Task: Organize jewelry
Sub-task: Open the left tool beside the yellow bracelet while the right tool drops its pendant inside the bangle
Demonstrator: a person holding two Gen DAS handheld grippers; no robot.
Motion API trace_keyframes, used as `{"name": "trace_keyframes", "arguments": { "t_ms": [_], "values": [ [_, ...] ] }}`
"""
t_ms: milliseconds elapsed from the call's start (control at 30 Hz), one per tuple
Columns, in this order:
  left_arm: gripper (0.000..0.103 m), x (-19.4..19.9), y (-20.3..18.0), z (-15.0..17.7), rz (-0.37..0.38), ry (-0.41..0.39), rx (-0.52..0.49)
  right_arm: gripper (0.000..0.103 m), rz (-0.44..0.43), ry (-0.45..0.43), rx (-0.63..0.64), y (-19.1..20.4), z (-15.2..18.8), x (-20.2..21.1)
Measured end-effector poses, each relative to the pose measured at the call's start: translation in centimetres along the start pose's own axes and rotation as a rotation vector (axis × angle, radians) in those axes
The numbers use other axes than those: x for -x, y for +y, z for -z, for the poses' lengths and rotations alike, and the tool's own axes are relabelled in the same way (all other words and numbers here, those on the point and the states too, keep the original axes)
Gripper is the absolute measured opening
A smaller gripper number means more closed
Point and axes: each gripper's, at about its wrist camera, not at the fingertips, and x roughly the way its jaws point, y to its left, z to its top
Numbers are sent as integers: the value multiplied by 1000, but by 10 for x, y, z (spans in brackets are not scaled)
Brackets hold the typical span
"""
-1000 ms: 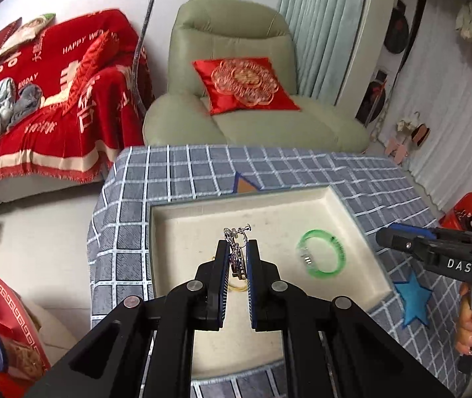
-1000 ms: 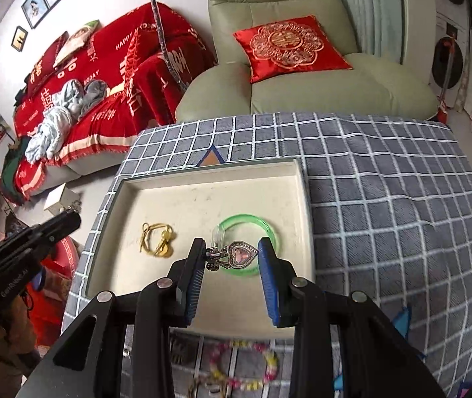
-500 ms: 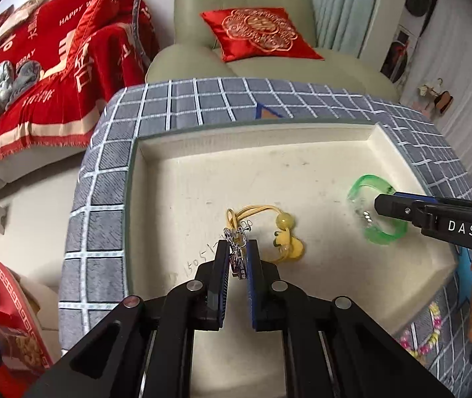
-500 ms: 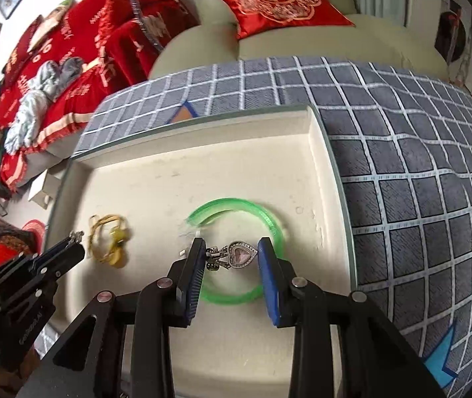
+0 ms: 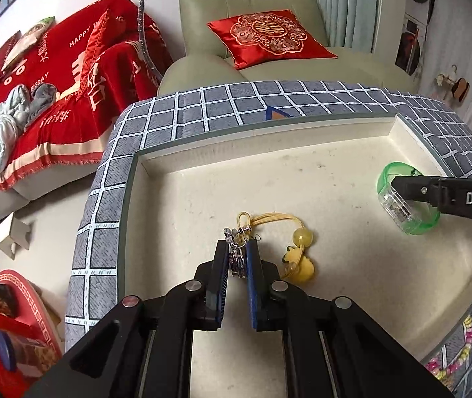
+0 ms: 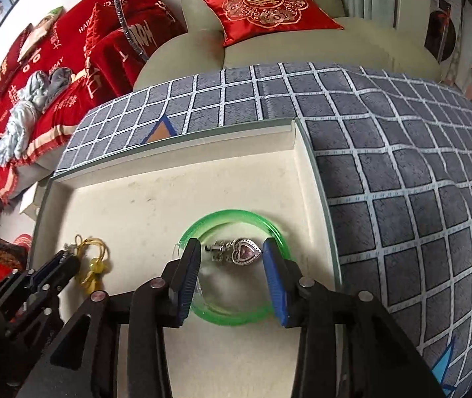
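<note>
Right wrist view: our right hand-held gripper [image 6: 231,267] has just been opening, its jaws now apart around the silver heart-shaped earring [image 6: 236,251] lying inside the green plastic bangle [image 6: 236,267] in the cream tray [image 6: 315,179], lower centre. Our left hand-held gripper [image 5: 237,260], clamped on its matching silver earring [image 5: 236,255], likely releases next; "DAS" reads at the right.

Black tool [image 5: 237,255], blue pads (silver screws).

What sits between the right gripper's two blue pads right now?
In the right wrist view, a silver heart-shaped pendant with a pink stone lies between the pads of the right gripper, inside the green plastic bangle on the cream tray.
</note>
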Motion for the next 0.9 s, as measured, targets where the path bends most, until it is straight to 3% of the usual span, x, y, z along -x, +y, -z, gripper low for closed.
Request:
{"name": "trace_keyframes", "arguments": {
  "t_ms": [67, 133, 433, 733, 767, 800, 833, 900],
  "values": [
    [26, 2, 0, 0, 2, -1, 6, 53, -33, -7, -24, -1, 2, 5],
    [26, 5, 0, 1, 0, -11, 5, 76, -63, -21, -49, -2, 4, 13],
    [26, 12, -2, 2, 6, -22, -2, 77, -128, -86, -85, -1, 17, 57],
    [27, 30, -1, 2, 18, -59, 1, 80, -132, -141, -99, -10, 55, 100],
    [34, 31, 0, 2, 22, -61, 3, 80, -131, -141, -101, -11, 60, 103],
    [77, 33, 0, 2, 23, -63, 6, 80, -131, -140, -102, -12, 64, 105],
    [100, 35, 1, 3, 18, -68, 14, 80, -132, -140, -105, -13, 68, 106],
    [103, 46, 2, 5, -2, -131, 28, 80, -130, -141, -106, -14, 75, 110]
  ]
}}
